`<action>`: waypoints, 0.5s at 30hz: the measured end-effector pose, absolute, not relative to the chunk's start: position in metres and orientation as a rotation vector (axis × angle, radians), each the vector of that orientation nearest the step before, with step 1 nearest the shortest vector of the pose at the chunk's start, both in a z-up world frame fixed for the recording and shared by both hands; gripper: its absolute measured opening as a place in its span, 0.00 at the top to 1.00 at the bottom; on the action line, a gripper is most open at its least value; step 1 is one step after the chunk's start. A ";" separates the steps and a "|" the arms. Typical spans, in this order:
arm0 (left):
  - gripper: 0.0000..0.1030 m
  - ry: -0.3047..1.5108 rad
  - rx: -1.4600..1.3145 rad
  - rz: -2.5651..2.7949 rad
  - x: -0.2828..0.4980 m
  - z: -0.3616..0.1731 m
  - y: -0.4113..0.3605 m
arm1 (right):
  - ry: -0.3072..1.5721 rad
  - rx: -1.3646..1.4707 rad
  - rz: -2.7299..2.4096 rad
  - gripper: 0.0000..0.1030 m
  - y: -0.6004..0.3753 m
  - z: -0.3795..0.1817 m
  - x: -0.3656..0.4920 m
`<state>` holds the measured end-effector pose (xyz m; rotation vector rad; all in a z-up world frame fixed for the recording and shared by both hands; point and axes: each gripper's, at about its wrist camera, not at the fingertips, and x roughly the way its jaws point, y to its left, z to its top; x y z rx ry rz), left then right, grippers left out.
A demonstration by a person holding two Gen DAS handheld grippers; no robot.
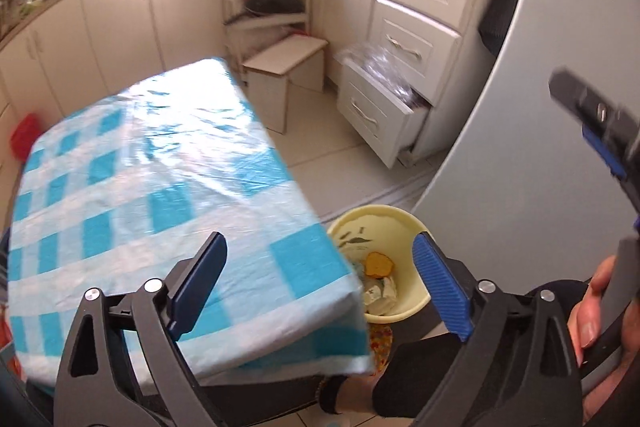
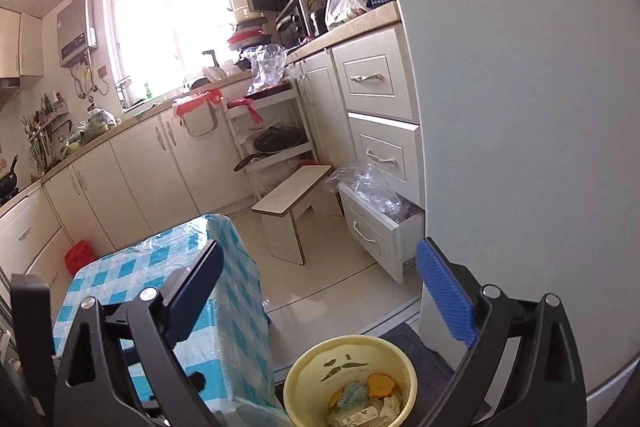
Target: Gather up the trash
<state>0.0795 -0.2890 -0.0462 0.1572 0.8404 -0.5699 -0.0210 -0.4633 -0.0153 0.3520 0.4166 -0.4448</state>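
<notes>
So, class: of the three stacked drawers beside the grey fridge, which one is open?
The bottom drawer: it is pulled out with crumpled clear plastic bags spilling from it, while the two drawers above sit shut.

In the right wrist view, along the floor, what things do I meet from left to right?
red basket → table with blue checked cloth → small white stool → open bottom drawer with clear plastic
</notes>
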 end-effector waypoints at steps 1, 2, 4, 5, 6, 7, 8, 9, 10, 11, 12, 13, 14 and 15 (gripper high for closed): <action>0.10 0.826 0.149 -0.552 0.076 -0.039 -0.278 | 0.413 0.346 -0.435 0.08 -0.456 -0.013 -0.025; 0.09 0.811 0.146 -0.534 0.073 -0.033 -0.268 | 0.416 0.339 -0.425 0.08 -0.447 -0.010 -0.029; 0.08 0.785 0.140 -0.504 0.066 -0.022 -0.247 | 0.431 0.324 -0.404 0.07 -0.429 -0.006 -0.038; 0.08 0.774 0.137 -0.490 0.062 -0.017 -0.237 | 0.438 0.315 -0.394 0.07 -0.420 -0.003 -0.043; 0.08 0.763 0.134 -0.479 0.058 -0.011 -0.226 | 0.449 0.306 -0.386 0.07 -0.412 -0.001 -0.047; 0.08 0.755 0.132 -0.469 0.054 -0.007 -0.217 | 0.464 0.299 -0.380 0.07 -0.404 0.000 -0.050; 0.08 0.750 0.130 -0.461 0.050 -0.003 -0.209 | 0.481 0.292 -0.370 0.07 -0.396 0.003 -0.054; 0.08 0.744 0.126 -0.456 0.045 0.002 -0.200 | 0.492 0.288 -0.362 0.07 -0.389 0.005 -0.058; 0.08 0.736 0.121 -0.452 0.039 0.006 -0.190 | 0.500 0.284 -0.354 0.07 -0.382 0.007 -0.062; 0.08 0.724 0.116 -0.444 0.034 0.010 -0.182 | 0.509 0.277 -0.346 0.07 -0.374 0.009 -0.065; 0.08 0.712 0.112 -0.438 0.029 0.014 -0.175 | 0.524 0.261 -0.337 0.07 -0.365 0.012 -0.068; 0.08 0.702 0.109 -0.434 0.023 0.018 -0.167 | 0.536 0.247 -0.334 0.07 -0.359 0.014 -0.070; 0.08 0.693 0.106 -0.429 0.018 0.022 -0.160 | 0.544 0.235 -0.330 0.07 -0.352 0.015 -0.072; 0.08 0.685 0.105 -0.424 0.013 0.024 -0.153 | 0.548 0.226 -0.323 0.07 -0.346 0.018 -0.074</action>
